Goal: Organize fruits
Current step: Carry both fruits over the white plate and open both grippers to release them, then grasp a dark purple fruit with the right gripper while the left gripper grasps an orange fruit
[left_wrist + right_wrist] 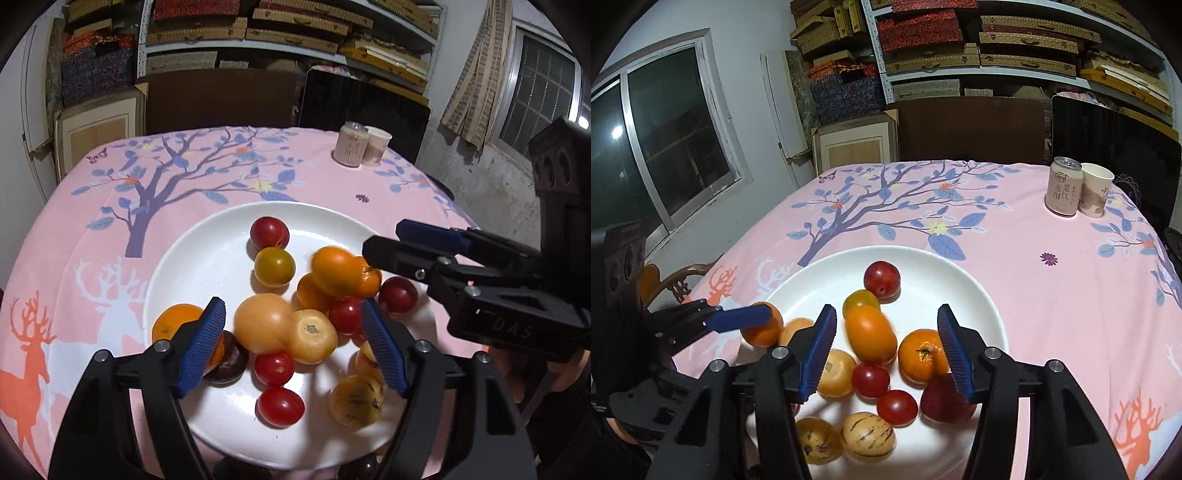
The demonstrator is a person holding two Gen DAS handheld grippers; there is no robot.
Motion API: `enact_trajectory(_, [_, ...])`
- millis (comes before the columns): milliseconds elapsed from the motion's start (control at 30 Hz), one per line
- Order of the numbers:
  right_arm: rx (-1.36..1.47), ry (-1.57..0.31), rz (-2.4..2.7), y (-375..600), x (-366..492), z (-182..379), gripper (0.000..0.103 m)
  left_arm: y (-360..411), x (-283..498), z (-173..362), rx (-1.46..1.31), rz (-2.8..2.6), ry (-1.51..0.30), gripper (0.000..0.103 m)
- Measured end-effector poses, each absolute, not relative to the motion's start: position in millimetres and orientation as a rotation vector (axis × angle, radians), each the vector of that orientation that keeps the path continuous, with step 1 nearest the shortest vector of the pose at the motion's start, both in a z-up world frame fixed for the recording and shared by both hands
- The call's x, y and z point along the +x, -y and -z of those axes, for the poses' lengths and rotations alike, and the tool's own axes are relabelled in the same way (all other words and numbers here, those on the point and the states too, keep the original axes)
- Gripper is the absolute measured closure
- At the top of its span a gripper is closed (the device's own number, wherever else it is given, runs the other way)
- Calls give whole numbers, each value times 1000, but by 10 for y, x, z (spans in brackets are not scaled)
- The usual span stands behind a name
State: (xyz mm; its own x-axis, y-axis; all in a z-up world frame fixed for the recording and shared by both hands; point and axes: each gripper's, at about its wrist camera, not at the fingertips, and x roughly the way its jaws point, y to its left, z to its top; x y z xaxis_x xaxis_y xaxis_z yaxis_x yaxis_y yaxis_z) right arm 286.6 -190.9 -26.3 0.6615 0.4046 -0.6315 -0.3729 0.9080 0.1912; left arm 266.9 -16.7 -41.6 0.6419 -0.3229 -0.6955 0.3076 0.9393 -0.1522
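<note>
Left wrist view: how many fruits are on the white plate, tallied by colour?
Red fruits: 5
Orange or yellow fruits: 9 (some overlap, one partly behind a finger)
Dark purple fruit: 1
Total on the plate: 15

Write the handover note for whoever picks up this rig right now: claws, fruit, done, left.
Left claw: open, nothing held, above the pile.
Right claw: open, nothing held, above the same pile.
Fruit: all heaped on the round white plate on the pink tree-print tablecloth, including a dark red plum at the far side, a ribbed orange mandarin and red cherry tomatoes.
Done: fruit gathered on the plate.
Left: no sorting by kind visible yet; none off the plate.
</note>
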Motion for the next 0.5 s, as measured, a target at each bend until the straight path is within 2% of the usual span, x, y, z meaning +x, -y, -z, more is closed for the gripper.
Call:
enact_trajectory(200, [100,-722,-457,2108,2389,240,43,-56,2078,249,-9,380,-754,29])
enact_trajectory(233, [109,-727,-465,2138,2273,266,42,-132,1947,253,-1,368,-748,25])
enact_trajectory(267, [108,-737,-473,2148,2143,309,41,-207,1838,267,9,345,-742,16])
enact_trajectory(300, [98,-747,-479,2135,2035,346,41,-300,1722,298,21,313,-734,15])
enact_trajectory(500, [-4,-828,-580,1829,1442,662,41,-745,1436,639,46,194,-810,15])
